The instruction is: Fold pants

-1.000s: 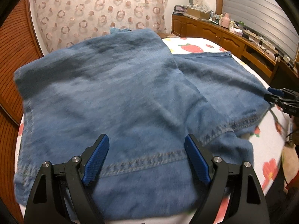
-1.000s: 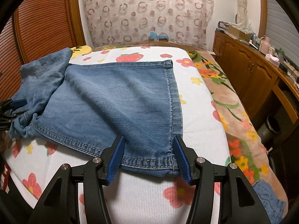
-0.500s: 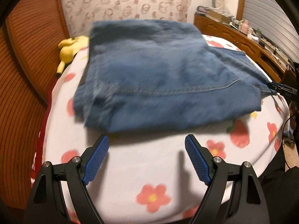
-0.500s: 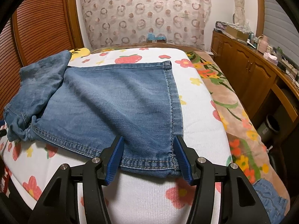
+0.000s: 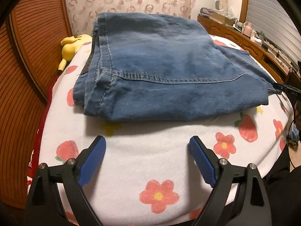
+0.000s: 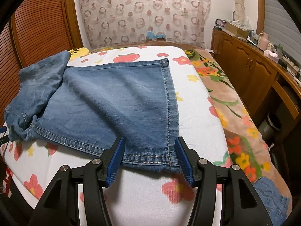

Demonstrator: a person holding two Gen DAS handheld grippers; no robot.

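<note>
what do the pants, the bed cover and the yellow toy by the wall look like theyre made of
Pants: denim, likely cotton, matte faded blue with pale contrast stitching along hems and seams.
Bed cover: a soft white fabric, possibly knit or towelling, with a fine ribbed texture and printed flowers and strawberries.
Yellow toy: looks like plush, with a soft rounded shape and no shine; too far to be sure.

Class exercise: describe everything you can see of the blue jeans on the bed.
The jeans are mid-blue denim with pale contrast stitching along seams and hems. They lie partly folded on the flower-and-strawberry bedsheet: one flat layer ends in a hemmed edge, and a bunched, thicker part sits at the other end. The open right gripper straddles the hem corner; the open left gripper hovers short of the fold.
</note>
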